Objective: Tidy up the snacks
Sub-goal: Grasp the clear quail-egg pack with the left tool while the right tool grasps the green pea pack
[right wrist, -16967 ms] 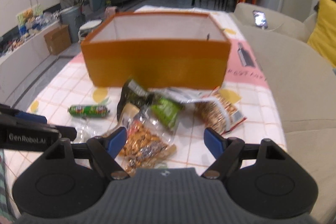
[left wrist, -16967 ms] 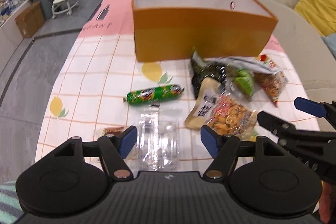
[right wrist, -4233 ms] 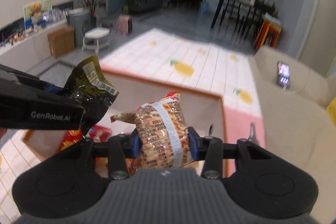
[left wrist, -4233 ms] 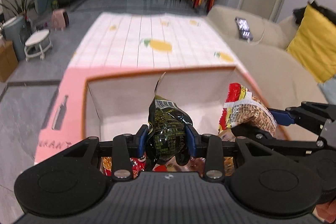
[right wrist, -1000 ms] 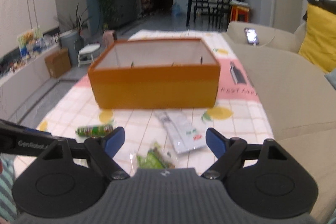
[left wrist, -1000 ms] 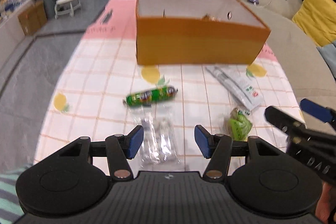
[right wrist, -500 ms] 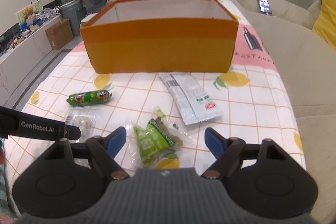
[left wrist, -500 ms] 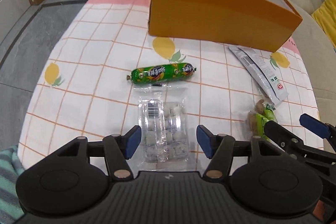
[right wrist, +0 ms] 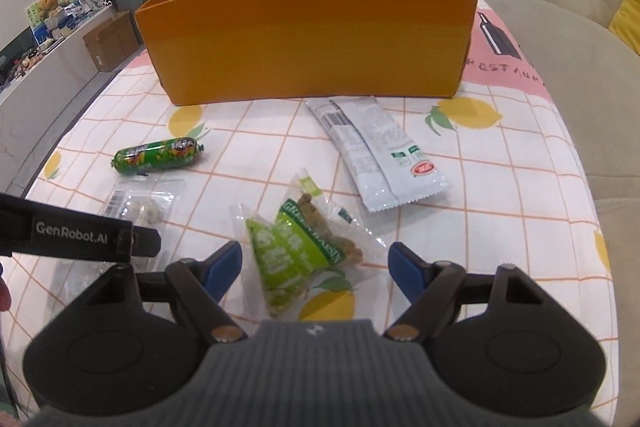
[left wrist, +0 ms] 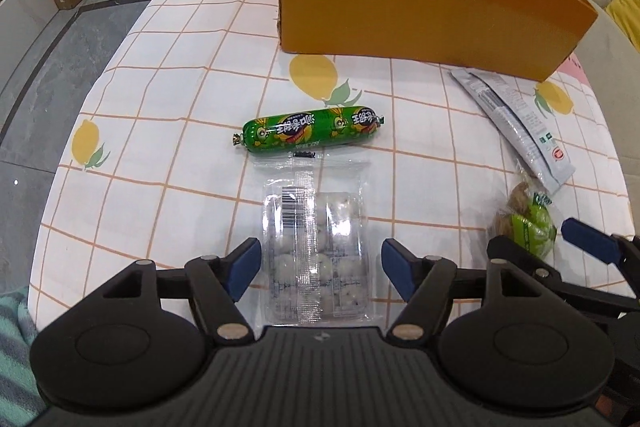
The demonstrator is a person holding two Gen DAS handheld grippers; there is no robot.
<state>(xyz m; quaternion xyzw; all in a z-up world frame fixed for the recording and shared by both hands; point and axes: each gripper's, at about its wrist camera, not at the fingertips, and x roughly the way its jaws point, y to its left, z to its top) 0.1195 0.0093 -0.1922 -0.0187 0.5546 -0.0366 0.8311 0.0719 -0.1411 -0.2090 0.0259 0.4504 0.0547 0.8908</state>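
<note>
Left gripper [left wrist: 316, 267] jaws opening around the clear crinkly pack [left wrist: 314, 247]; right gripper [right wrist: 316, 269] spread around the green bag [right wrist: 296, 255]; glossy sausage [left wrist: 308, 129] at twelve o'clock.

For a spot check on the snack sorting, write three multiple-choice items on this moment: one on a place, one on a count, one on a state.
1. Where does the green sausage lie?
A. inside the orange box
B. on the tablecloth between the orange box and the clear tray pack
C. on the sofa

2. How many snack packs lie on the tablecloth outside the box?
A. two
B. four
C. six

3. What state is the right claw in?
A. open, astride the green raisin bag without pressing it
C. holding the white sachet
B. shut on the sausage

Answers:
1 B, it lies ahead of the tray pack and short of the box wall.
2 B: sausage, tray pack, raisin bag and white sachet.
3 A, both blue pads stand clear of the bag's sides.
</note>
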